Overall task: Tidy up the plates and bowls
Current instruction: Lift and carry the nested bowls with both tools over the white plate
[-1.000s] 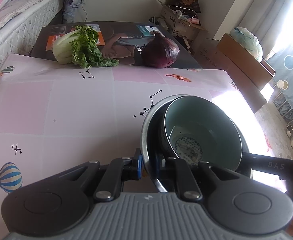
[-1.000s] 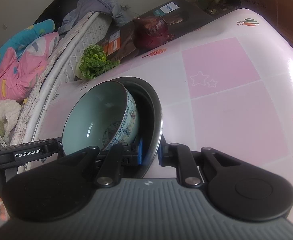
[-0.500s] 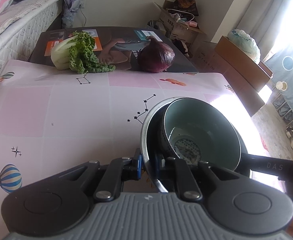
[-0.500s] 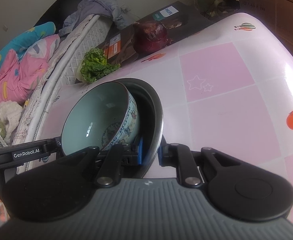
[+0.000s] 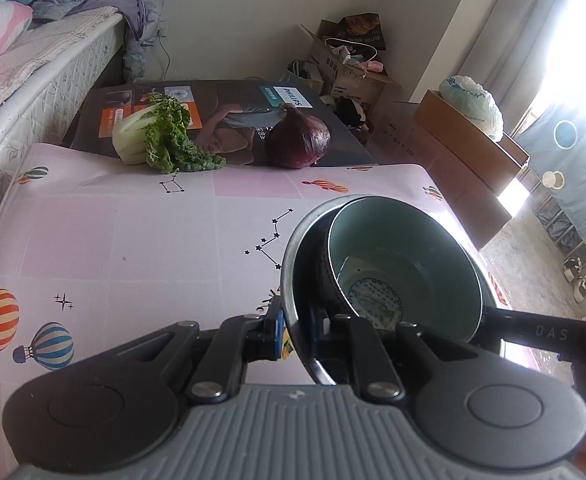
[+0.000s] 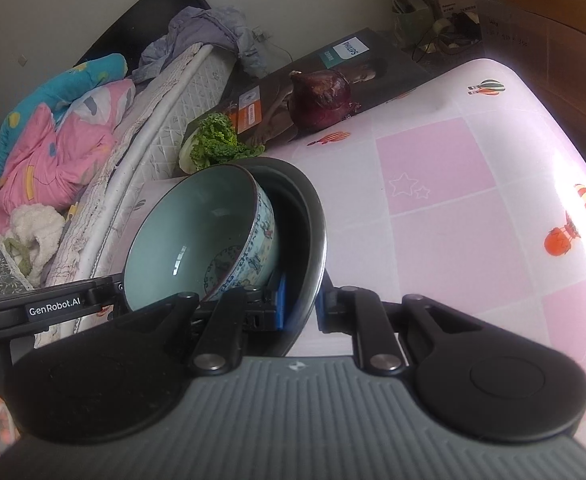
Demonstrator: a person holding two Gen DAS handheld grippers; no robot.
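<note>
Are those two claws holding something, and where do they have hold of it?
Both claws, left and right, pinch the thin rim of one dark metal bowl from opposite sides. A teal ceramic bowl sits tilted inside it, ungripped.

Metal bowl (image 5: pixel 299 276): I see a dark, steel-rimmed bowl tilted over the pink patterned cloth, near right side in my left camera.
Ceramic bowl (image 5: pixel 405 256): pale teal inside, blue-and-white pattern outside (a round motif at the bottom), nested in the metal bowl.
Pose: it leans against the metal bowl's wall (image 6: pixel 317 236), rim tipped left in my right camera.
Ceramic bowl, right camera (image 6: pixel 197 236): it looks empty to me.
</note>
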